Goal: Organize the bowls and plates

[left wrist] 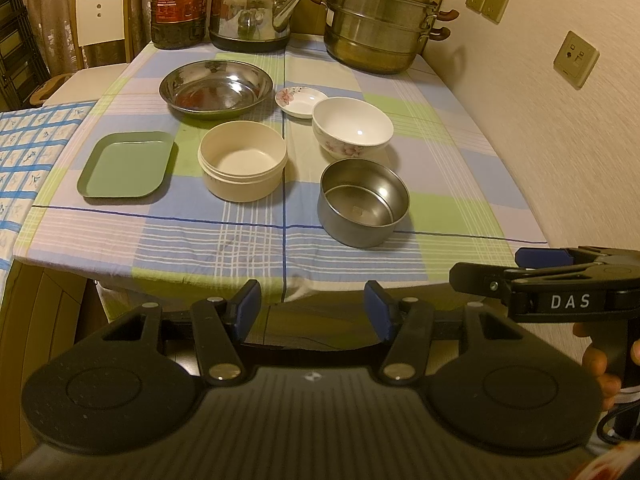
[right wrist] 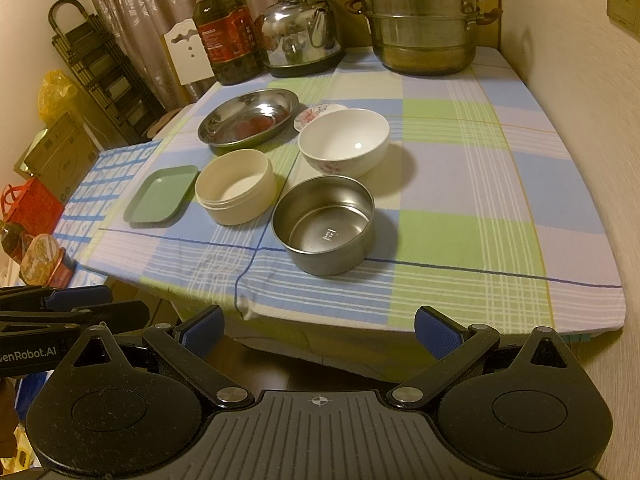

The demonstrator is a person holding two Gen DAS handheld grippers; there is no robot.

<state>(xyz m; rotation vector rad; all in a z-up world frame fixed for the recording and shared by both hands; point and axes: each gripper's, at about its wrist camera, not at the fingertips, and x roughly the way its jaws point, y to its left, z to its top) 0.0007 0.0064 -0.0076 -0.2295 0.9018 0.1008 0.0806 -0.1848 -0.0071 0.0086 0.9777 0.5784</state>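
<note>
Claws both gape empty short of the bench (left wrist: 256,236): left claw (left wrist: 312,306), right claw (right wrist: 318,330); steel bowl (right wrist: 323,224) at 12 o'clock.

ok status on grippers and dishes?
Left gripper and right gripper open, empty, short of table. Six dishes unstacked, steel bowl nearest. Nothing blocking.

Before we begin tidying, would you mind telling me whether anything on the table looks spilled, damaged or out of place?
Nothing stands out. The steel plate, small floral dish, white bowl, cream container, steel bowl and green tray all sit upright, empty and unstacked on the tablecloth. Both grippers are open and short of the table.
</note>
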